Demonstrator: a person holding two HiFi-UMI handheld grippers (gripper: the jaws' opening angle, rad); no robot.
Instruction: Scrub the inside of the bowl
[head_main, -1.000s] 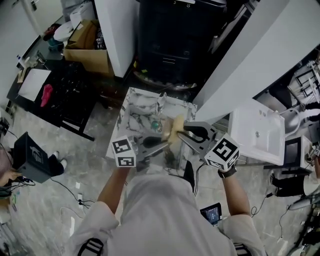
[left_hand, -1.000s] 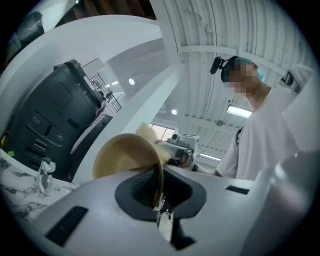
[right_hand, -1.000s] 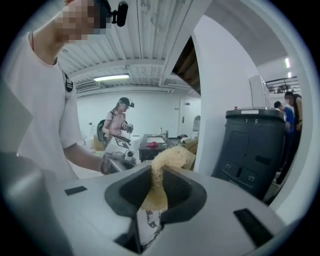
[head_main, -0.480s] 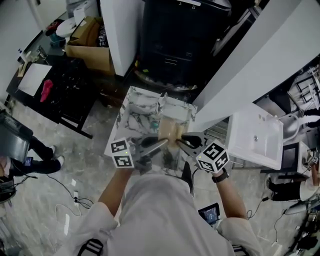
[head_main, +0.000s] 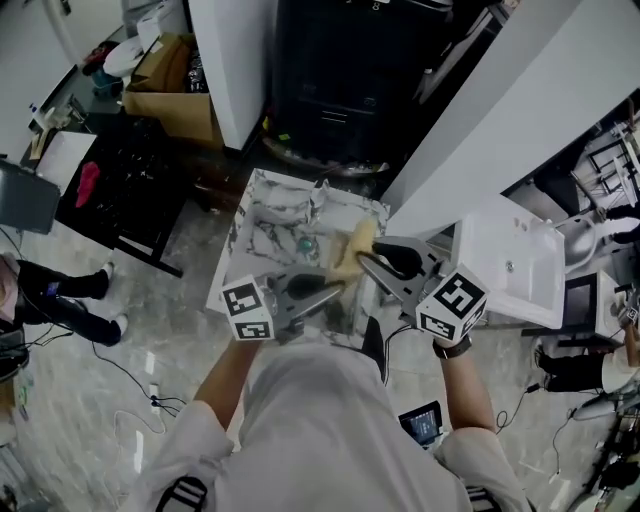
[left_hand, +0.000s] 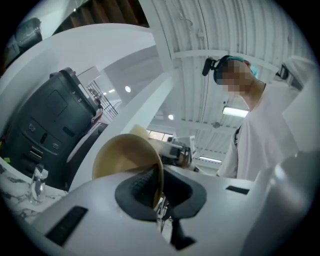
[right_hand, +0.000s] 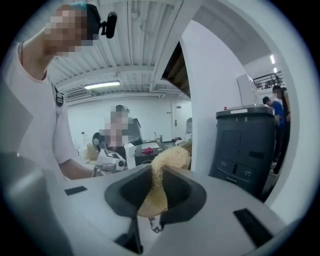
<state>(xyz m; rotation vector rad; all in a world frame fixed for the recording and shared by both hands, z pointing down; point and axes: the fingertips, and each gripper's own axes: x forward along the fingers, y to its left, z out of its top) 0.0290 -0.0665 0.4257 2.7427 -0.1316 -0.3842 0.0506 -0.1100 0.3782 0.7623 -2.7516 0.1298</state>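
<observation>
My left gripper (left_hand: 159, 189) is shut on the rim of a tan bowl (left_hand: 125, 156), which it holds up in the air, tilted on its side. My right gripper (right_hand: 152, 194) is shut on a yellow sponge (right_hand: 169, 159) that curls up out of its jaws. In the head view both grippers meet over the marble table (head_main: 262, 215). The left gripper (head_main: 333, 289) points right and the right gripper (head_main: 363, 258) points up-left. There the sponge (head_main: 355, 243) lies against the bowl, and the bowl itself is hard to tell apart from it.
A small teal object (head_main: 308, 243) and a clear glass item (head_main: 320, 195) sit on the marble table. A white sink unit (head_main: 510, 265) stands to the right and a black cabinet (head_main: 340, 80) behind. To the left are a black table (head_main: 120, 190) and another person's legs (head_main: 60, 295).
The right gripper with the sponge drew in toward the left gripper, then swung back out up and to the right. The left gripper barely moved. The person at the left walked on.
</observation>
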